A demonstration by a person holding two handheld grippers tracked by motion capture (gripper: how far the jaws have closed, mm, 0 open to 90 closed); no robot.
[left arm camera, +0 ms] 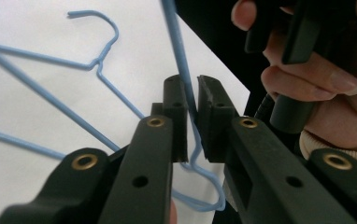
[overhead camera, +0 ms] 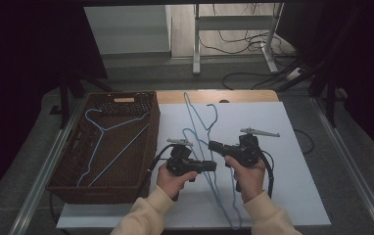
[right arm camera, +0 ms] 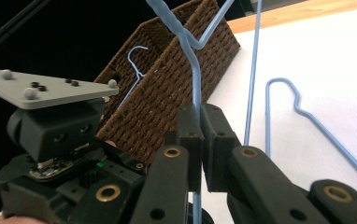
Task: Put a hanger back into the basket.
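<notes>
1. One brown wicker basket (overhead camera: 72,186) stands at the left of the table, its right wall just beside the white sheet (overhead camera: 292,196); in the right gripper view we see its woven side (right arm camera: 167,93) rising behind the left gripper.
2. Inside the basket we count one blue wire hanger (overhead camera: 107,142), lying flat on the bottom with its hook toward the far left corner; a dark flat thing (overhead camera: 124,104) lies at the far end, too dim for us to name.
3. On the white sheet we make out two more blue wire hangers, crossed over each other: the held hanger (overhead camera: 214,186) and a second hanger (overhead camera: 195,117) beyond it, so three hangers in all.
4. Our left gripper (overhead camera: 213,166) points right, toward the held hanger. In the left gripper view the jaws stand narrow with the blue wire (left arm camera: 182,60) running between the pads (left arm camera: 175,100); a slim gap remains beside it, so we cannot tell if they pinch it.
5. Our right gripper (overhead camera: 211,144) points left; in the right gripper view its jaws are closed tight on a wire (right arm camera: 196,88) of the held hanger, which passes straight up between the pads (right arm camera: 189,126).
6. Both grippers meet the held hanger near the middle of the sheet, close together, just right of the basket.
</notes>
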